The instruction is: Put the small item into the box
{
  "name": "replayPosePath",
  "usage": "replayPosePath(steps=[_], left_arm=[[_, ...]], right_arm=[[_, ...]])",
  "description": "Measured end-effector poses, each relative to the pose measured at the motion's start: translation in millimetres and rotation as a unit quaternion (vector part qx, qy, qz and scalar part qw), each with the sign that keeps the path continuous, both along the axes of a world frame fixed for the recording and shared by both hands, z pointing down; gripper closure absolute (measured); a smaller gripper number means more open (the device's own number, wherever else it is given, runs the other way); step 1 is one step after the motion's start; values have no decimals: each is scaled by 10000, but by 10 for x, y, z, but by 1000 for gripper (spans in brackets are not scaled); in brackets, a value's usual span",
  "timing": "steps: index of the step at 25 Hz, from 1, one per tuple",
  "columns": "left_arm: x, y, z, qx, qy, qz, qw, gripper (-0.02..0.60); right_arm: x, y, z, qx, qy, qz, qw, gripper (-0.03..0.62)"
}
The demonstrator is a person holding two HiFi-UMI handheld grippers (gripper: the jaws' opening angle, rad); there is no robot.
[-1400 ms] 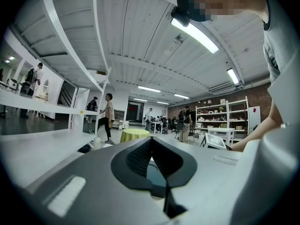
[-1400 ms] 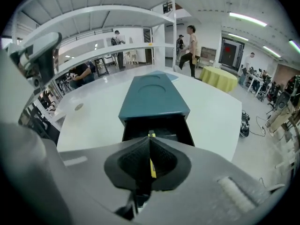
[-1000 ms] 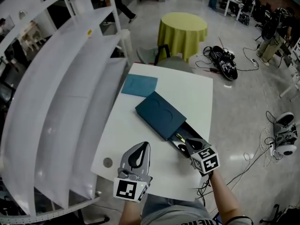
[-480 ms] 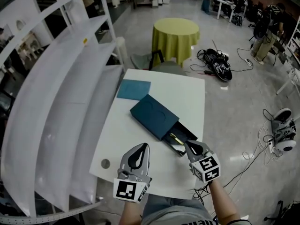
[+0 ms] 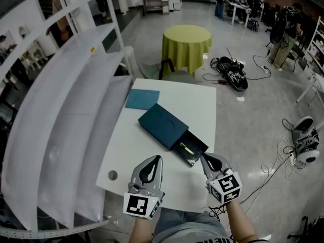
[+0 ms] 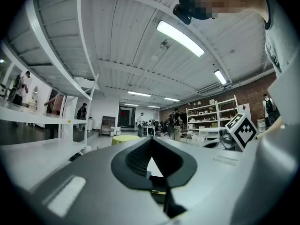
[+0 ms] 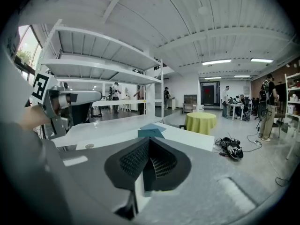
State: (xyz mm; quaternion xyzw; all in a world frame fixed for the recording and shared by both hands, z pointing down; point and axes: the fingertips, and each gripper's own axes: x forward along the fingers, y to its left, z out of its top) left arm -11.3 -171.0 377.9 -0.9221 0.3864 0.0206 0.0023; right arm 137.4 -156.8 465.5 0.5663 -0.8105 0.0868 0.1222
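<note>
A dark teal box lies slantwise on the white table, its black drawer slid out toward me. A small gold item rests inside the drawer. My right gripper is shut and holds nothing, its tip just off the drawer's near right corner. My left gripper is also shut and empty over the table's near edge, left of the drawer. In the right gripper view the box shows just past the closed jaws. The left gripper view looks across the room; box hidden.
A flat teal card lies beyond the box. White curved shelving runs along the table's left side. A round cable hole marks the table's near left corner. A yellow-green round table, a chair and floor cables lie beyond.
My right gripper has pulled back from over the drawer toward the table's near edge, leaving the gold item lying in the drawer. The left gripper has stayed put.
</note>
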Motion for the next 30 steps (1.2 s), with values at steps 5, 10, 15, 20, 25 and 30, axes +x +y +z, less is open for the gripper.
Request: replayPosePath(steps=[5, 10, 15, 20, 25, 30], left_arm=[[60, 134, -69, 83, -3, 23, 10000, 569], [80, 257, -105, 116, -17, 15, 9999, 569], [130, 366, -117, 173, -45, -25, 9998, 569], [171, 450, -124, 173, -80, -44, 9998, 569], [199, 494, -103, 175, -84, -45, 9998, 569], [248, 541, -123, 195, -73, -16, 9998, 569]], right_arm=[[45, 156, -214, 335, -117, 65, 9993, 592], [60, 302, -382, 593, -117, 101, 9981, 592], [130, 420, -469, 788, -32, 188, 9967, 592], [196, 520, -575, 1036, 5, 326, 9941, 592], [222, 595, -631, 1212, 81, 350, 9920, 592], [234, 651, -683, 1274, 43, 357, 9912, 595]])
